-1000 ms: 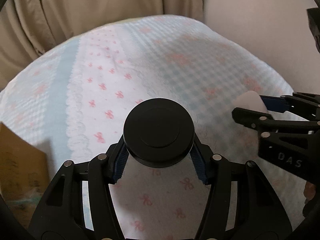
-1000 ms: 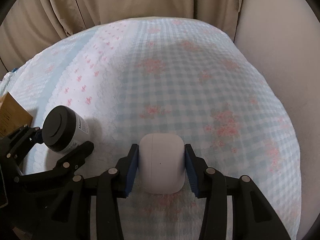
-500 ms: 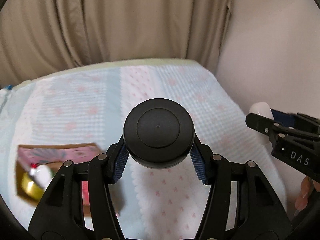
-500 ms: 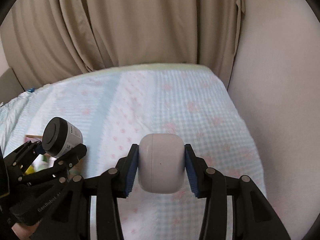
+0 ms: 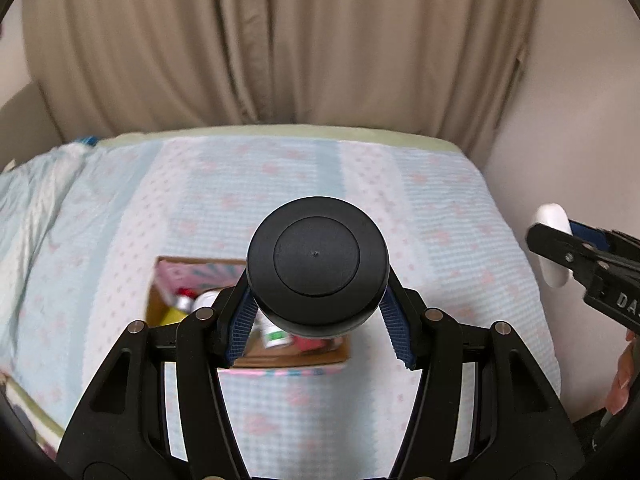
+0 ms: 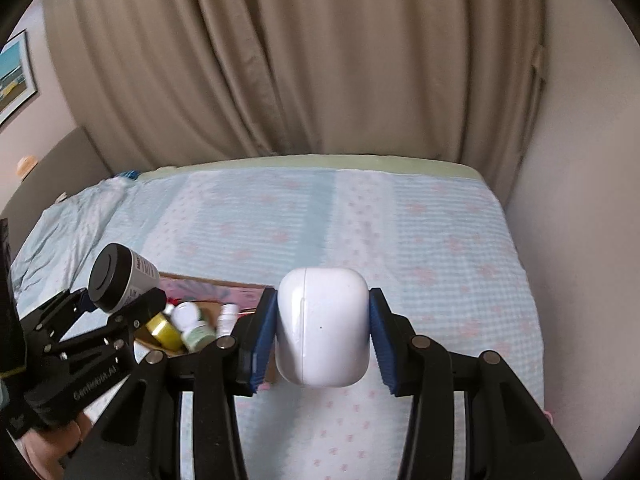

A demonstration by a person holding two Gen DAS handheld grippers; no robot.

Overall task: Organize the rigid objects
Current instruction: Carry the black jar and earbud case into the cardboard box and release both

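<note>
A black-lidded jar is gripped by the left tongs, held above an open cardboard box of small bottles on the bed. A white earbud case is clamped in the right tongs, above the bed.

Jar: black lid, white body with dark print on its label. Case: plain glossy white, one small dark dot on its face. Both grippers: black frames, blue ribbed pads on the fingers. Box: brown cardboard, pink printed lining; contents include a yellow bottle and a white-capped, pale green one. Bed: cover in pale blue gingham and white bands, scattered pink floral motifs, pale green edge. Curtain: plain beige. Wall: off-white.
</note>
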